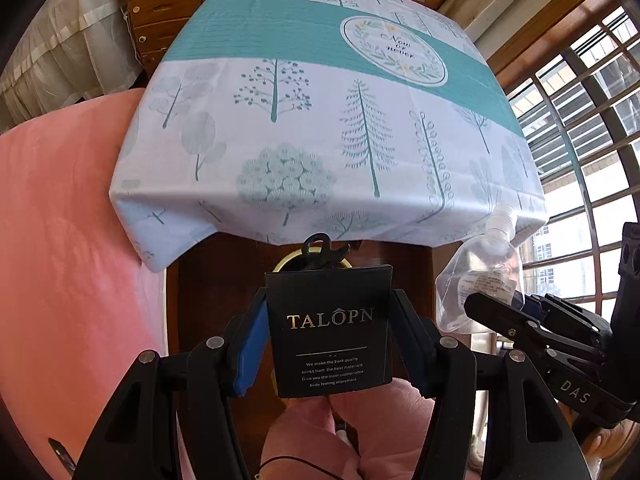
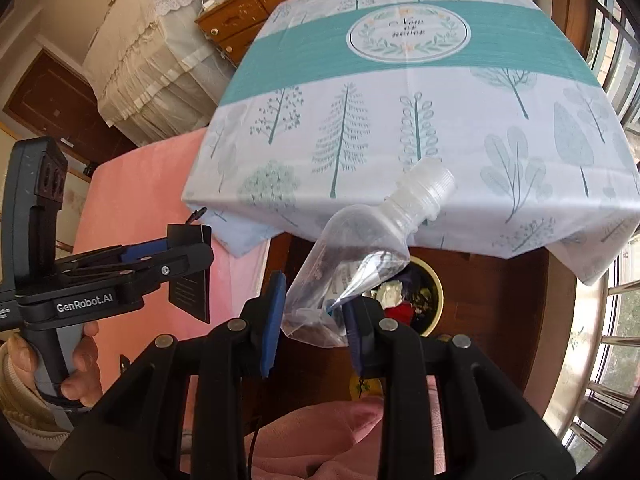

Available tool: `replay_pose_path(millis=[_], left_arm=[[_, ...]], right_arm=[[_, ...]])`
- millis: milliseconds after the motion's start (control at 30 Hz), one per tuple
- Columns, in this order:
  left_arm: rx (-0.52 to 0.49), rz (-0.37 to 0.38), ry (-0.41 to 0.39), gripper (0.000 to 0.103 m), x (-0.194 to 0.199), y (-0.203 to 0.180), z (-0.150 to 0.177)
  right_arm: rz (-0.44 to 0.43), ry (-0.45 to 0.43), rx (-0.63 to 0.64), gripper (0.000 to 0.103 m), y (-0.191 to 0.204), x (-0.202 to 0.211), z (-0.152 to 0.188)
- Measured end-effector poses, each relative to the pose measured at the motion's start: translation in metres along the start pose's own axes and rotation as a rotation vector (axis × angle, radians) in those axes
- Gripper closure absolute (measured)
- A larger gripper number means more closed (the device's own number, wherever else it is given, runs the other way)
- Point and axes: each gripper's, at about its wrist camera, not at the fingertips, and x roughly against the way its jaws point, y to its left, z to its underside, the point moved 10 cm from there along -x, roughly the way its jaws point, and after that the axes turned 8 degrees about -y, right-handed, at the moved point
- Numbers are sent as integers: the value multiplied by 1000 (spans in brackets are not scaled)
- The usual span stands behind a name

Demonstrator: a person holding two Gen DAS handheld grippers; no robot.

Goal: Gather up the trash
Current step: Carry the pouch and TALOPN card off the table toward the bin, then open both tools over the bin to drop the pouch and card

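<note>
The left gripper (image 1: 328,336) pinches a black "TALOPN" sock card (image 1: 329,330) at the lower centre of its view, its plastic hook (image 1: 320,246) pointing up the frame. The right gripper (image 2: 316,320) pinches a clear plastic spout pouch (image 2: 352,264) by its bottom end, the white screw cap (image 2: 430,186) tilted toward the upper right. Beyond both lies a table under a tree-print tablecloth (image 1: 320,120) with a teal band. Below the cloth's overhang, a gold-rimmed trash bin (image 2: 416,300) holding crumpled scraps sits on dark wood, partly hidden behind the pouch. A pink bedspread (image 1: 60,260) fills the left side; barred windows (image 1: 592,120) run along the right.
</note>
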Motion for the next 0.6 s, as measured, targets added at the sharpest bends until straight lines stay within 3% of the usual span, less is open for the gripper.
replay_pose_path(millis=[167,333,600], left_arm=[[26,33,48,44,-46,-7,42],[53,5,76,44,-111,3,75],[61,-51,74,44,-218,21,97]], right_arm=[[13,98,7,78,-16,-33,40],[32,197,-19,78,-48,-87,88],[44,245,-31,78,-107,-176,132]])
